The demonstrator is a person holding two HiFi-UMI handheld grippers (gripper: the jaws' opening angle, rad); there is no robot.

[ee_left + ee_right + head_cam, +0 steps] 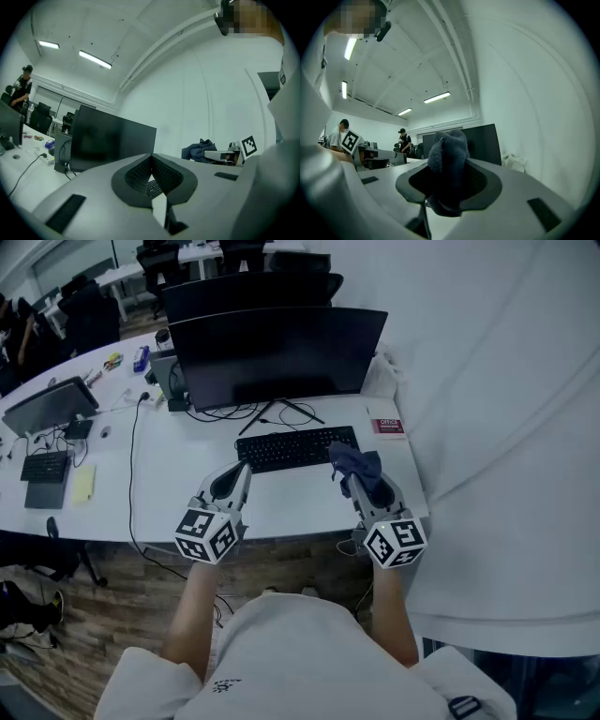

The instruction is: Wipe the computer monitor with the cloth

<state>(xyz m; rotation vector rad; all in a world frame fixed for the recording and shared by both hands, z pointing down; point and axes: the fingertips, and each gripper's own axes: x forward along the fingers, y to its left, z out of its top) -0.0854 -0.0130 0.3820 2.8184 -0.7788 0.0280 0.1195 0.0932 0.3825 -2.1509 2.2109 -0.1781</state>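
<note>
The cloth point(447, 161) buried the tips of my right hand-held gripper point(355, 481) — and the keyboard's point(291, 448) right corner. The front monitor point(277, 357) hid most of the rear monitor point(251, 292). The red booklet's point(388, 426) print was too small to read.

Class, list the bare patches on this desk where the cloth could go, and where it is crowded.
Free: the desk between the black cable and the keyboard; the strip from keyboard to front edge; a small patch below the red packet. Crowded: under the monitor, with cables, and the far left, with a second keyboard and yellow pad.
</note>
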